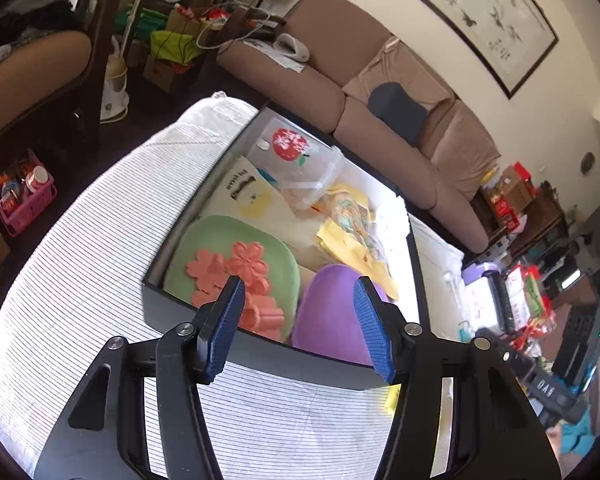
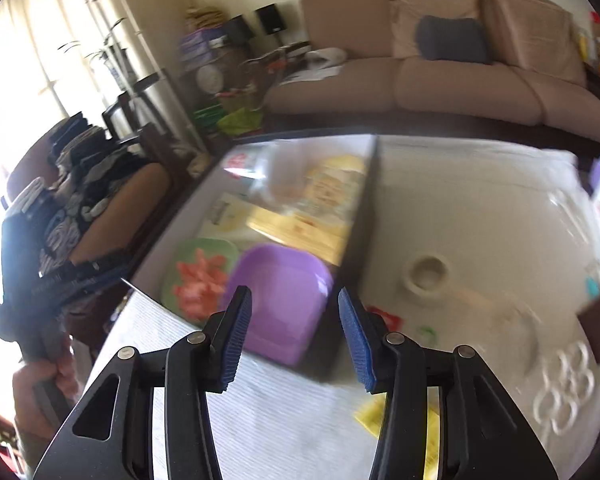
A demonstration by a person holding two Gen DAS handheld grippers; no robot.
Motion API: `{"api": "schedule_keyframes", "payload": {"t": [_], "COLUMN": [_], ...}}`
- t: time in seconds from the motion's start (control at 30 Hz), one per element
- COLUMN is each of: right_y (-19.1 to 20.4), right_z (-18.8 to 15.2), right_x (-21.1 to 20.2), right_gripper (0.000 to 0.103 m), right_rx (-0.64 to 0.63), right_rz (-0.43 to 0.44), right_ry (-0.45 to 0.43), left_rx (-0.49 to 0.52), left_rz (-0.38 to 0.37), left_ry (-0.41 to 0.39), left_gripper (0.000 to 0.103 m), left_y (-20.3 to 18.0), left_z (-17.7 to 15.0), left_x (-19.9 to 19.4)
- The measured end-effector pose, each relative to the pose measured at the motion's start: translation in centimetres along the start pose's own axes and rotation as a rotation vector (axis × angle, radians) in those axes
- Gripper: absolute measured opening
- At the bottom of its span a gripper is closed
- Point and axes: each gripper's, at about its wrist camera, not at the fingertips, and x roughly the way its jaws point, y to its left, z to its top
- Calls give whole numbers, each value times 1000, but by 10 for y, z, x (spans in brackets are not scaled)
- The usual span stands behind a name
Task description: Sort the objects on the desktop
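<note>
Nearest in each wrist view is a claw with blue pads. The left claw [image 1: 298, 322] stands about half open with nothing between its pads, over the near wall of the black box [image 1: 204, 304]. The right claw [image 2: 294, 338] is likewise partly open and empty, over the striped cloth on the bench [image 2: 260, 412].

Just beyond, inside the box, much of the sorting looks done: a green plate [image 1: 220, 240] carrying pink flower pieces [image 1: 236, 268] sits at the near left, a purple dish [image 1: 332, 312] beside it on the right. Farther in lie yellow paper packets [image 1: 352, 240], a card with a yellow print [image 1: 248, 196] and a clear bag with a red flower design [image 1: 296, 152].

Outside the box, to its right, things are left on the bench: a yellow slip [image 2: 374, 416] close by, a small red piece [image 2: 384, 318], a cream roll of tape [image 2: 426, 274], and a white ring-shaped piece [image 2: 564, 392], blurred. Judging by this, the task is well along but unfinished.
</note>
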Motion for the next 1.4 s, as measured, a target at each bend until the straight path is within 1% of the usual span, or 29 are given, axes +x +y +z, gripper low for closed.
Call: {"api": "schedule_keyframes", "payload": {"t": [0.07,0.13,0.2,0.23,0.33,0.37,0.4,0.43,0.47,0.5,0.53,0.6,0.67,0.8,0.87,1.0,1.1,1.13,1.2,1.3,1.4], "right_y": [-20,-38,-55,-64,-87,-96,-106,-115,-125,-133,-141,-152,-161,-173,-182,-196,-196,-192,-180,-153,-125], "right_z": [-16,-30,-45,-53,-71,-76,-80,-83,-86,-87,-88,-89,-91,-96,-100,-109,-115,-116,-117,-120,-129], "right_x": [-13,-22,-29,-32,-40,-43,-46,-50,-54,-57,-61,-70,-77,-86,-89,-96,-95,-93,-89,-72,-50], "right_gripper": [49,52,52,52,54,54,58,67,73,86,96,103,103,103,103,103,103,103,103,103,103], "right_rx": [27,58,101,133,226,254,279,300,316,330,340,343,335,303,305,334,332,315,263,140,-11], "right_rz": [-45,-89,-124,-129,-102,-98,-95,-92,-89,-90,-98,-115,-133,-157,-160,-144,-117,-101,-71,-18,-27], "right_ry": [-13,-30,-43,-53,-75,-83,-93,-103,-113,-122,-130,-140,-138,-126,-111,-113,-93,-80,-60,18,98], "left_rx": [23,59,91,103,147,162,184,209,233,259,288,342,389,455,489,548,590,590,558,481,466], "left_rz": [-4,9,1,-10,-63,-82,-102,-120,-133,-148,-165,-179,-180,-161,-137,-84,-30,-19,-6,0,13], "left_ry": [1,-1,9,18,50,56,61,68,76,88,103,130,158,212,244,286,304,306,308,314,313], "left_gripper": [53,53,53,53,54,55,63,68,76,83,85,96,101,101,101,101,101,101,101,101,101], "left_y": [-13,-28,-44,-52,-80,-89,-99,-110,-120,-131,-143,-163,-182,-209,-218,-222,-223,-222,-217,-205,-198], "left_z": [-4,-10,-17,-20,-37,-42,-49,-56,-63,-69,-77,-92,-107,-137,-153,-179,-196,-199,-200,-192,-184], "left_x": [1,2,4,6,12,14,15,17,19,22,27,36,47,69,80,98,110,112,116,118,116]}}
